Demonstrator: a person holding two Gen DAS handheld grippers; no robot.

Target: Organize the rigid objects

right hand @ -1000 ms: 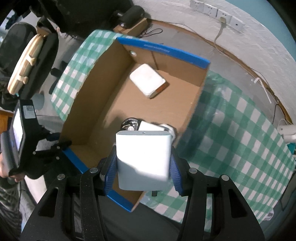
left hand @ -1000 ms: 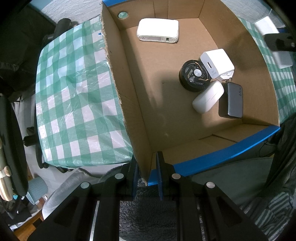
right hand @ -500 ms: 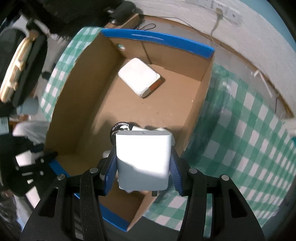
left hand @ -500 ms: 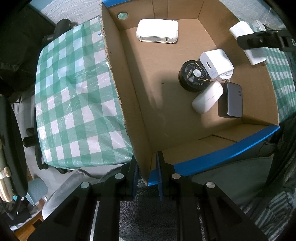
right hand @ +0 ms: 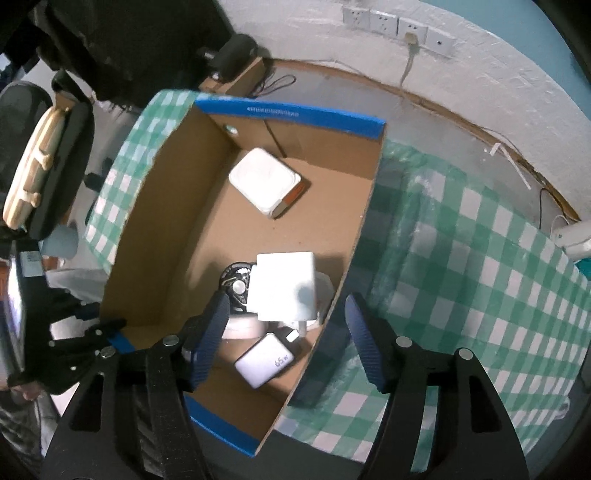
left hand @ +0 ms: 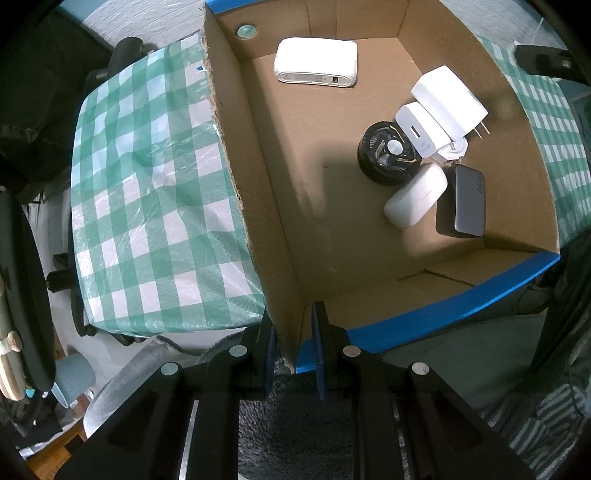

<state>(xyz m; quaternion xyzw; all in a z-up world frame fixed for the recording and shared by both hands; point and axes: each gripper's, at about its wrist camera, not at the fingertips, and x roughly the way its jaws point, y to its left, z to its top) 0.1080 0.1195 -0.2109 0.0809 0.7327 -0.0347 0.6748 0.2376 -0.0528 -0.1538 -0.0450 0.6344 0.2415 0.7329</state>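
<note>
A cardboard box (left hand: 369, 229) with blue rims stands on the checked table. My left gripper (left hand: 293, 350) is shut on the box's near corner wall. In the box lie a white router (left hand: 316, 62), a black fan (left hand: 388, 153), a small white charger (left hand: 419, 131), a white case (left hand: 415, 199), a dark power brick (left hand: 461, 201) and a large white adapter (left hand: 448, 99) resting on the pile. My right gripper (right hand: 284, 343) is open and empty above the box, with the adapter (right hand: 284, 286) below it.
The green checked tablecloth (left hand: 147, 184) (right hand: 461, 277) spreads on both sides of the box. Chairs (right hand: 44, 158) stand beyond the table's left edge. A wall with sockets (right hand: 399, 26) and a cable lies behind.
My right gripper has opened and let go of the large white adapter, which now lies on the pile in the box. The left gripper has stayed shut on the box corner.
</note>
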